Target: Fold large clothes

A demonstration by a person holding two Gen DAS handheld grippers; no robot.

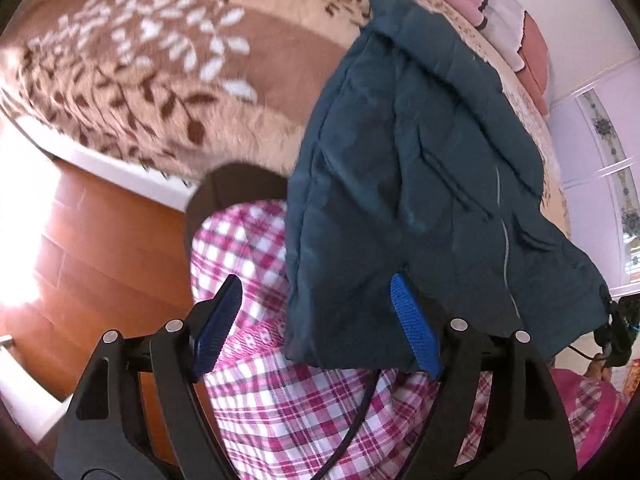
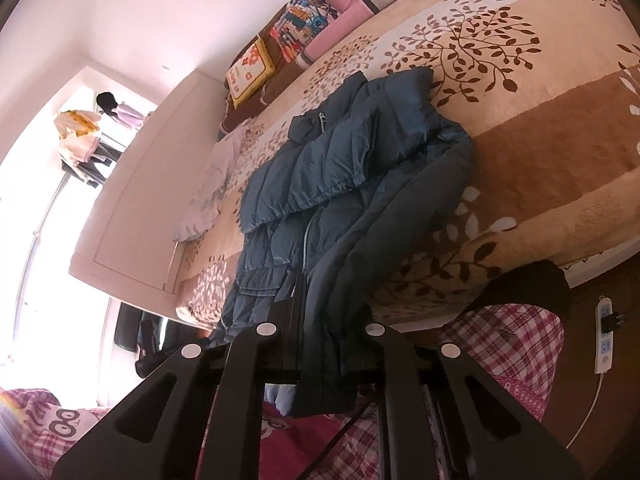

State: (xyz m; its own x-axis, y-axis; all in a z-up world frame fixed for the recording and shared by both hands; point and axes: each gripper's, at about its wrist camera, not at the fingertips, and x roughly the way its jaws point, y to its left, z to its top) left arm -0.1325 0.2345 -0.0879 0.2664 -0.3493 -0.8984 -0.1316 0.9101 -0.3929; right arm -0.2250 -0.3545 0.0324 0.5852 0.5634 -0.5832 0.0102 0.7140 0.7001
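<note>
Left wrist view first: my left gripper (image 1: 316, 324) has its jaws standing wide apart, blue pads (image 1: 218, 326) showing on both sides, and nothing pinched between them. The hem corner of the teal puffer jacket (image 1: 420, 184) hangs in front of the right-hand pad and partly over it, but I see no pad pressing on cloth, so I read this hand as free. Below it are the plaid trousers (image 1: 288, 408) of the person holding the rig, who stands at the near edge of the bed (image 1: 152, 80), with wooden floor (image 1: 88, 240) off to the side.

Over on the right wrist view, my right gripper (image 2: 320, 360) has its jaws drawn close together with the jacket's (image 2: 340, 184) hem bunched between them. I take that as a clamp on the fabric, though the pads themselves are buried in cloth.

The jacket lies lengthwise on the leaf-patterned blanket (image 2: 540, 152), collar toward the pillows (image 2: 304, 28) at the head end, hem trailing over the near edge into my right hand. One sleeve is already laid across the chest, its zip (image 2: 306, 240) showing below it.

Why hold it like this? I'd say the right hand anchors the hem so the slippery padded shell can't slide off the bed edge, while the left hand is free to take a new hold. My guess is the hem corner beside it is the target, for lifting the bottom up toward the collar.
</note>
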